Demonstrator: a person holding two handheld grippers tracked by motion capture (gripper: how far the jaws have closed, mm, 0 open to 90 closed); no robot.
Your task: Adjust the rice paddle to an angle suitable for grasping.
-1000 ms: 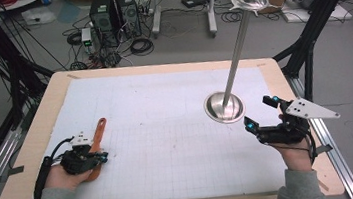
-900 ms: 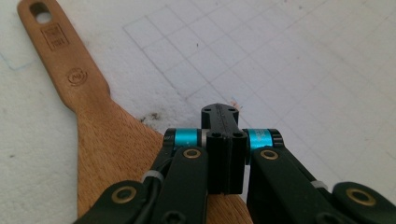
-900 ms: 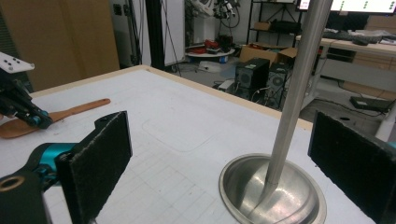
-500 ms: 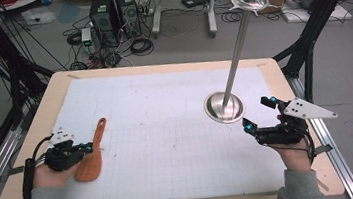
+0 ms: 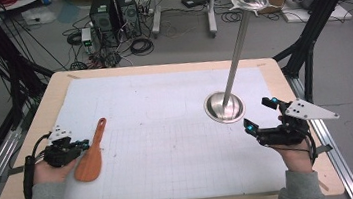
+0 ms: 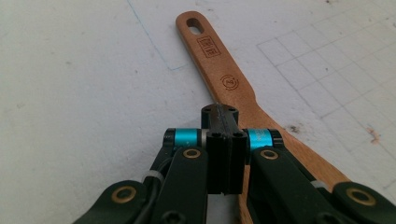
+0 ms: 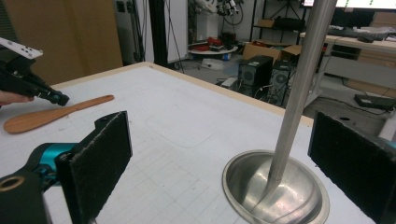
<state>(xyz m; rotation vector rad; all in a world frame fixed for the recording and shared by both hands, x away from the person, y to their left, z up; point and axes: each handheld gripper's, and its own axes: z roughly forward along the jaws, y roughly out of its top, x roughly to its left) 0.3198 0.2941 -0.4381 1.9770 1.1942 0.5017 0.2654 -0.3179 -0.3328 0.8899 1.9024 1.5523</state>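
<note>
Left gripper (image 5: 83,145) sits at the table's left side, jaws pressed together with nothing between them, tips just beside the wooden spatula (image 5: 93,154) (touching or not, can't tell). From the left gripper view the closed tips (image 6: 219,114) sit over the spot where the handle widens into the blade. Spatula lies flat on the white grid mat (image 5: 169,145), blade toward the person, handle pointing away and slightly right, close to the mat's left edge.

Right gripper (image 5: 260,119) is near the table's right edge, jaws wide apart and holding nothing, just right of the metal stand (image 5: 224,107). In its own view the 2 pads (image 7: 100,158) frame the stand's round base (image 7: 275,191) and pole.

Open room: the mat's middle between spatula and stand is bare. Wooden table rim (image 5: 161,67) borders the mat all round.

Markings: handle has a hanging hole at its end, then a small square stamp and a round stamp (image 6: 229,81), neither readable.
</note>
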